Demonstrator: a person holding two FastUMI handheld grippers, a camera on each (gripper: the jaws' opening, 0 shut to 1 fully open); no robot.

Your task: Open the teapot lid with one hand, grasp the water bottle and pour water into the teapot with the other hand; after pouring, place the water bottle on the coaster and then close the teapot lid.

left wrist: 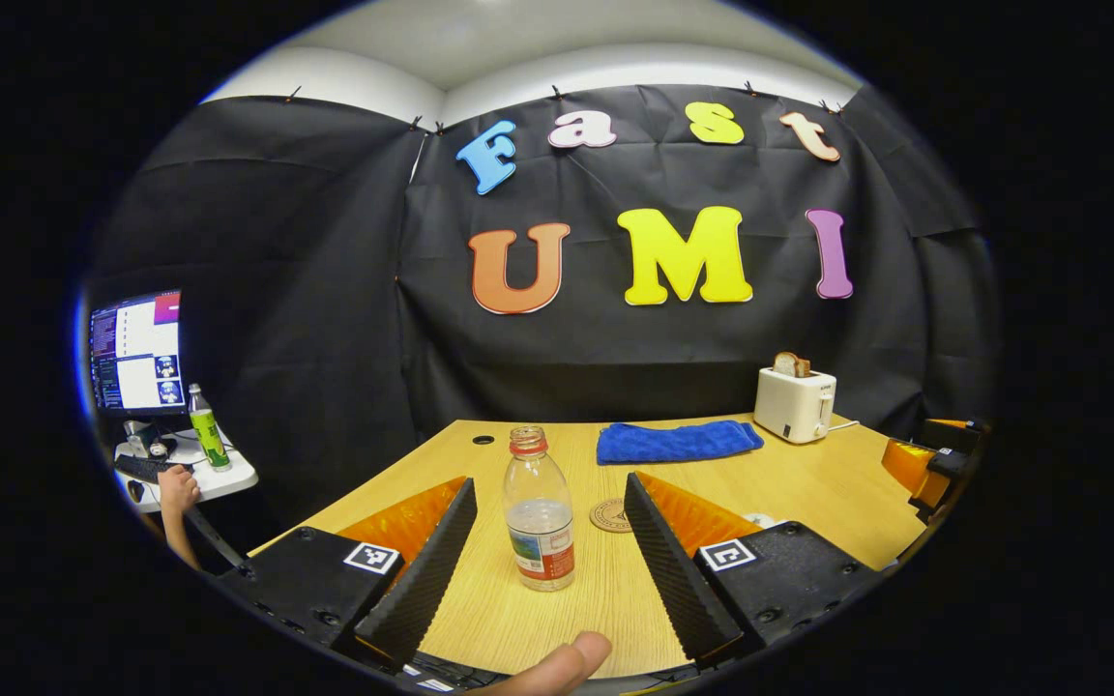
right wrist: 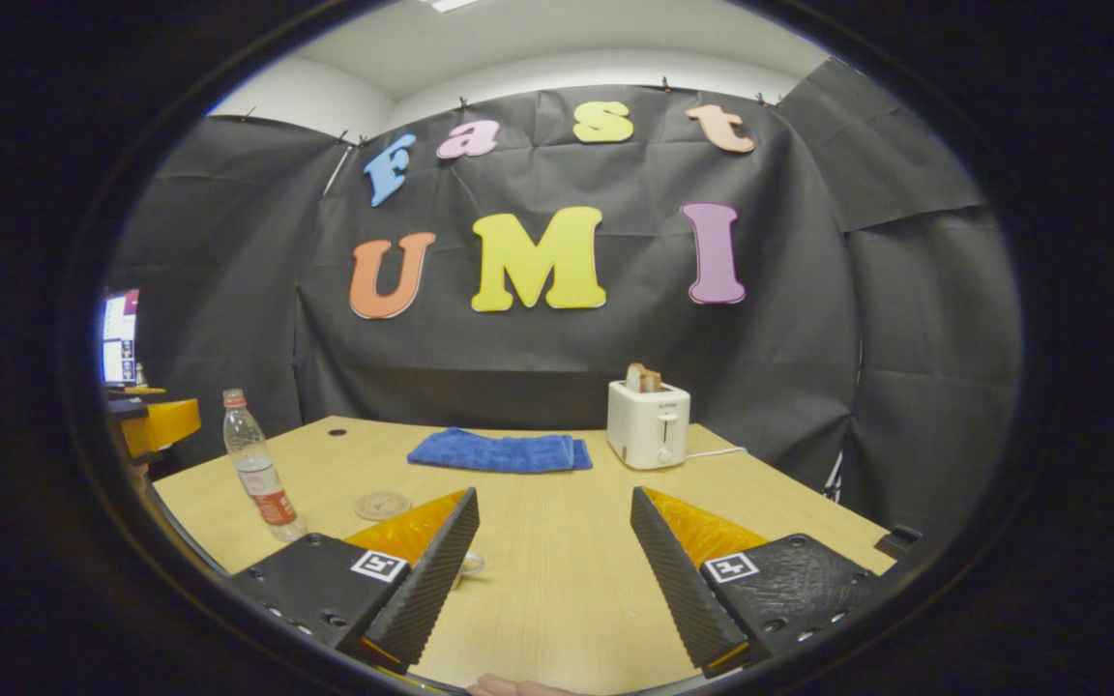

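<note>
While the bottle [left wrist: 539, 509] stands upright on the table [left wrist: 808, 483] between the spread fingers of the left gripper [left wrist: 547, 551], nothing is gripped yet: both fingers stand well clear of its sides. The right gripper [right wrist: 552, 561] is likewise spread wide over bare wood, holding nothing. In the right gripper view the bottle [right wrist: 257, 469] sits far to the left, with the coaster [right wrist: 382, 505] just beside it. A small pale part peeks past the right gripper's left finger (possibly the teapot, but too hidden to tell). A blue towel [left wrist: 678, 442] and a toaster [left wrist: 795, 401] stand at the far edge, well apart from the work.

To do this step well, I would push the left gripper forward until the fingers flank the bottle's labelled middle, keep them level, and squeeze evenly so the thin plastic does not buckle or tip
</note>
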